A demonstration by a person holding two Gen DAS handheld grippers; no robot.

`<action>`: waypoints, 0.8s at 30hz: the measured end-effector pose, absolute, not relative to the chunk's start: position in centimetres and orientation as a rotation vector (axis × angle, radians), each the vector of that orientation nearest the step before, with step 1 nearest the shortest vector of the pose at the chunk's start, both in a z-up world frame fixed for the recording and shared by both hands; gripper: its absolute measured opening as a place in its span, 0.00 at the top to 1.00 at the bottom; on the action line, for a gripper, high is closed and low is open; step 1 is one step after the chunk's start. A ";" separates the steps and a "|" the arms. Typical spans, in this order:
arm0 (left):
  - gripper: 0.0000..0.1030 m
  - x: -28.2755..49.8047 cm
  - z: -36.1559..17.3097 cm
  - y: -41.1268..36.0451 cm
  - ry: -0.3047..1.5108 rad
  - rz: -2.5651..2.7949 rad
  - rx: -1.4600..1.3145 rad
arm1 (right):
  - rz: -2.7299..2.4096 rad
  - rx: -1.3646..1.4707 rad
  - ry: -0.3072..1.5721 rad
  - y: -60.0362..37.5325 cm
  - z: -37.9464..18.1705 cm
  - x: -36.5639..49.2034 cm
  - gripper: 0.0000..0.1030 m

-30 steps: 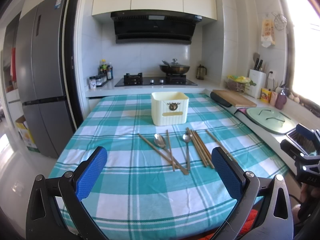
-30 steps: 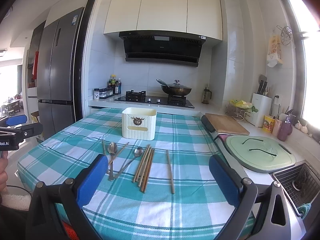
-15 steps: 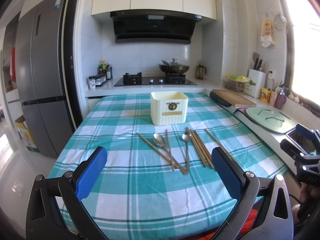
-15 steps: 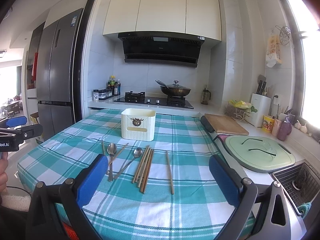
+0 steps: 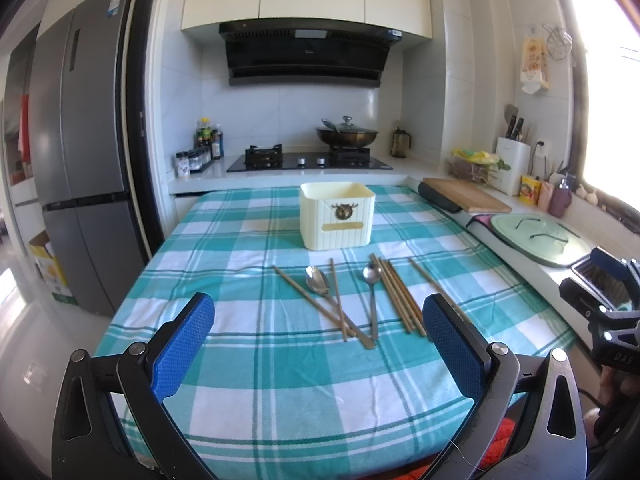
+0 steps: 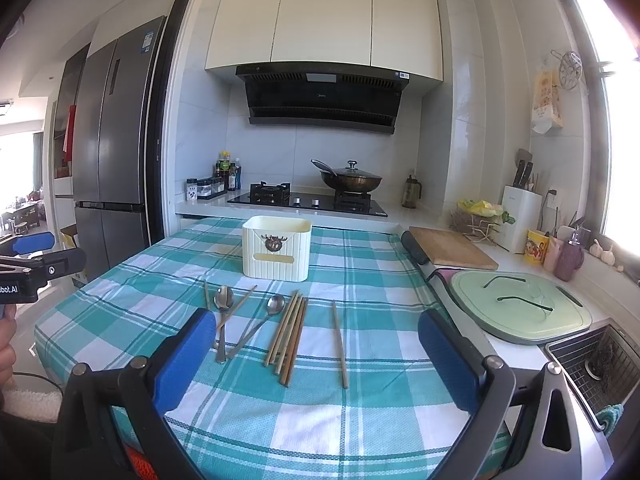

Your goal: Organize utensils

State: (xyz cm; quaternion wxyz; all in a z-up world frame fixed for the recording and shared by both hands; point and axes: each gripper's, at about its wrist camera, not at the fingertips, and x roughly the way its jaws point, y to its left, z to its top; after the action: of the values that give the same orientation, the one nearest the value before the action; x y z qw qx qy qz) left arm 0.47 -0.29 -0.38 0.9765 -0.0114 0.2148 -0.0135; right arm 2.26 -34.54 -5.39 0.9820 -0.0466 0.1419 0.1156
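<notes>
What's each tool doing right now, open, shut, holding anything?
Left tool: open, holding nothing, above the near edge of the table.
Right tool: open, holding nothing, short of the chopsticks.

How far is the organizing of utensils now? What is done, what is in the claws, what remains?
Nothing looks done: two metal spoons and the wooden chopsticks lie on the checked tablecloth before the cream ribbed utensil box. Left claw and right claw are open, empty. All sorting remains.

Both views slightly nearer the table (image 5: 248, 364)
</notes>
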 end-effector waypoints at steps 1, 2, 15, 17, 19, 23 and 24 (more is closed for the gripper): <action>0.00 0.5 -0.4 -0.3 0.433 -0.027 -0.023 | 0.233 -0.094 0.286 -34.5 -5.4 2.3 0.00; 0.00 0.5 -0.4 -0.3 0.434 -0.027 -0.023 | 0.233 -0.094 0.286 -34.6 -5.4 2.3 0.00; 0.00 0.5 -0.4 -0.3 0.434 -0.027 -0.023 | 0.233 -0.094 0.286 -34.6 -5.4 2.3 0.00; 0.00 0.5 -0.4 -0.3 0.434 -0.028 -0.023 | 0.233 -0.094 0.287 -34.6 -5.4 2.3 0.00; 0.00 0.5 -0.3 -0.3 0.434 -0.027 -0.023 | 0.233 -0.094 0.288 -34.5 -5.5 2.3 0.00; 0.00 0.5 -0.3 -0.3 0.434 -0.028 -0.023 | 0.233 -0.093 0.291 -34.6 -5.6 2.3 0.00; 0.00 0.5 -0.3 -0.3 0.435 -0.027 -0.023 | 0.233 -0.093 0.291 -34.6 -5.7 2.4 0.00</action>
State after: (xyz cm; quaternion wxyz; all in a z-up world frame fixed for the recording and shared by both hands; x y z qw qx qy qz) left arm 0.49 -0.27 -0.33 0.9763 -0.0115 0.2156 -0.0134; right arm 2.38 -34.57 -5.66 0.9816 -0.0462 0.1446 0.1160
